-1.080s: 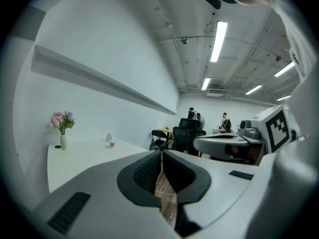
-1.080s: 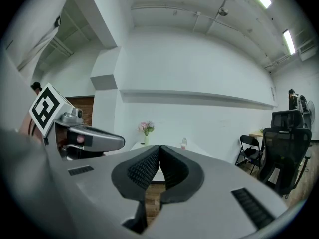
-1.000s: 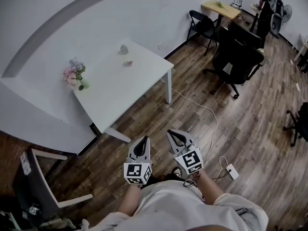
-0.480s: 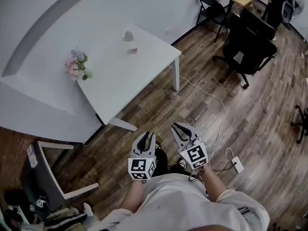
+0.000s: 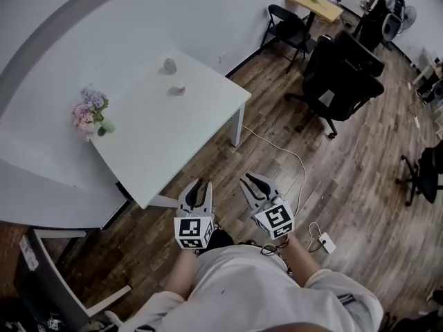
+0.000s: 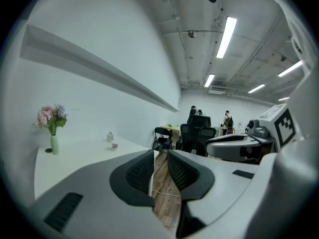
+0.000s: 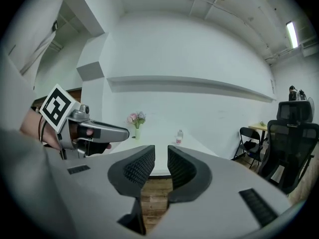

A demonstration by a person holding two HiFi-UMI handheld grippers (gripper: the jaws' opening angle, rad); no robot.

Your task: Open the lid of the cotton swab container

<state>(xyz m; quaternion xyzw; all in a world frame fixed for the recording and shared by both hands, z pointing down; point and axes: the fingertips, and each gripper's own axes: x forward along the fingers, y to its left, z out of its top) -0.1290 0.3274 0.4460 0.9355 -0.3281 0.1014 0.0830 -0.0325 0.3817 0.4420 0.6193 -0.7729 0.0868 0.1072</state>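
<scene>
Closest, the left gripper [image 5: 202, 183] and right gripper [image 5: 248, 178] are held side by side before the person's torso, above the wooden floor [image 5: 332, 158]. Both are released: their jaws have just been opening and stand a little apart with nothing between them. Ahead stands the white counter [image 5: 152, 137], well apart from both. A vase of flowers [image 5: 88, 113] sits near its left end. Toward its far edge a pale bottle [image 5: 169, 66] stands just beside what seems the cotton swab container [image 5: 179, 88], short and pink-marked, too small to show its lid. Beyond are a black office chair [image 5: 339, 75] and a folding chair [image 5: 287, 30].
</scene>
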